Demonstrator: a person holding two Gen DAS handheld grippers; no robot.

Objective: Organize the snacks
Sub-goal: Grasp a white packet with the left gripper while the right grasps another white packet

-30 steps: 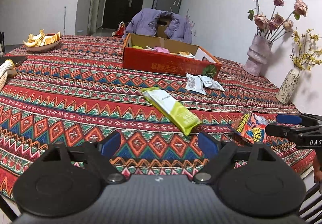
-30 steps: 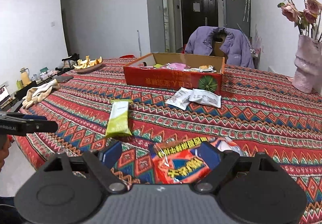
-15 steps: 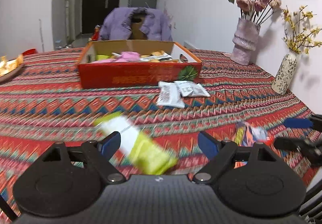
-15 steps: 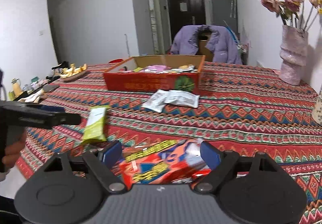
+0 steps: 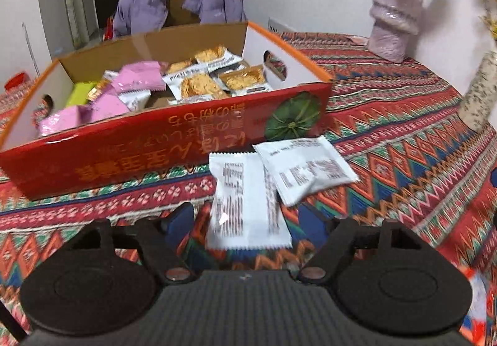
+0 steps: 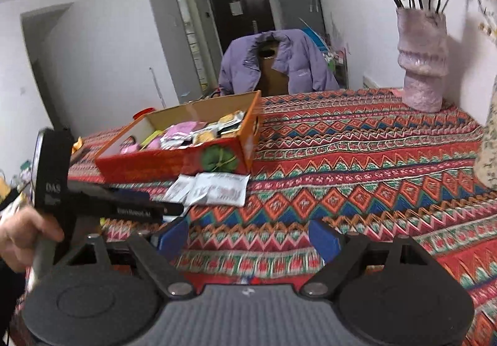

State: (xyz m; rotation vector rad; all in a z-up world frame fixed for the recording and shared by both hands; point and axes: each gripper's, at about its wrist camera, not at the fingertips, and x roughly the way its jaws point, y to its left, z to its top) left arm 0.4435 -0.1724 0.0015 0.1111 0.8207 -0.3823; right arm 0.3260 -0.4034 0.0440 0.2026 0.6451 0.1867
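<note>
Left claw (image 5: 245,223) closing around white packet (image 5: 245,200) — seemingly not yet pinched; right claw (image 6: 248,240) open — empty.

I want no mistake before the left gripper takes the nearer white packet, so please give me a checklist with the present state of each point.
1. Nearer white packet lies between the left gripper fingers: ok; the jaws have just been closing.
2. Pads pressing on it: cannot tell.
3. Second white packet free of it: not ok, they overlap.
4. Red box open, room inside: ok.
5. Right gripper empty, open: ok.
6. Right gripper apart from left: ok.
</note>
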